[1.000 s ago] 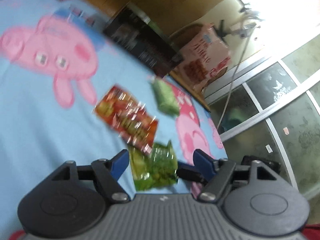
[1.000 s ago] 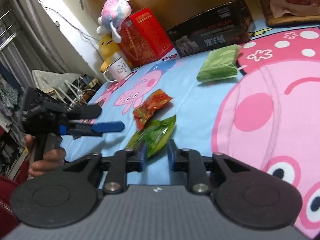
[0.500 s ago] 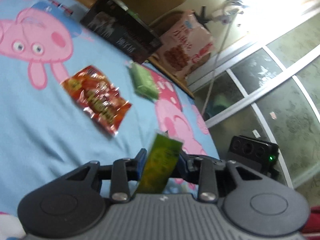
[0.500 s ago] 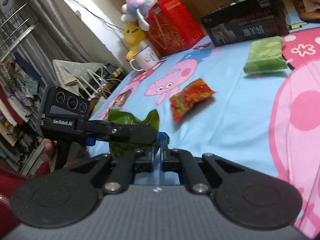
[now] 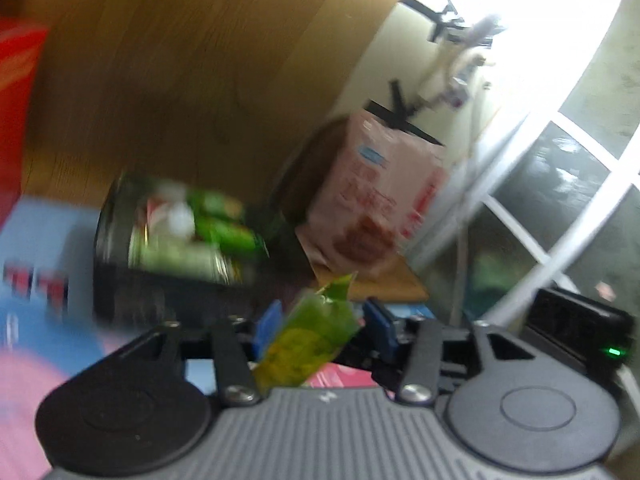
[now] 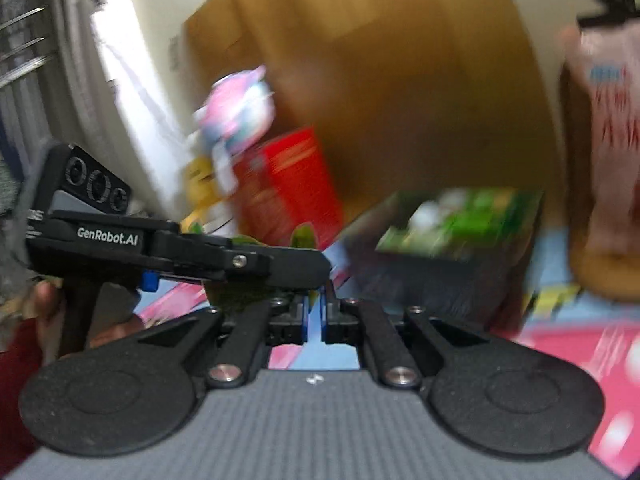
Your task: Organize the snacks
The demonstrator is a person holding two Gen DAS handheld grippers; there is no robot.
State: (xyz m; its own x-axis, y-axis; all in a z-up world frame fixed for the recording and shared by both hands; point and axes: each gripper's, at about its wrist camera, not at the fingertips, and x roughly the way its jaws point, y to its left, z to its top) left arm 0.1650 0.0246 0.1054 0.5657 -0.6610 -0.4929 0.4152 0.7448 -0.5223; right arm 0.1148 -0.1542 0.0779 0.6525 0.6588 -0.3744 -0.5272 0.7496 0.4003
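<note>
The green snack packet (image 5: 308,344) stands upright just in front of my left camera, between the blue pads of my left gripper (image 5: 323,320). It is a small glossy foil pouch, bright green with a yellow patch low on its face and a torn, pointed top corner. My left gripper's jaws have just been opening and now stand released: the packet leans against one pad, and the other pad is clear of it. The packet is lifted off the bed, above the blue sheet (image 5: 36,320) with its pink cartoon print.

My right gripper (image 6: 316,312) is clenched, its pads almost together. The left gripper's finger crosses right over its tips, with green foil showing above and below that finger; whether my right pads pinch the packet's edge I cannot tell. A hand (image 6: 116,326) holds the left gripper's handle.

Further off, all blurred, a black box (image 5: 132,280) with a green picture on top lies on the bed, a pink bag (image 5: 372,200) beside it, a red box (image 6: 288,192) and a plush toy (image 6: 240,112) against the wooden headboard (image 5: 180,80).
</note>
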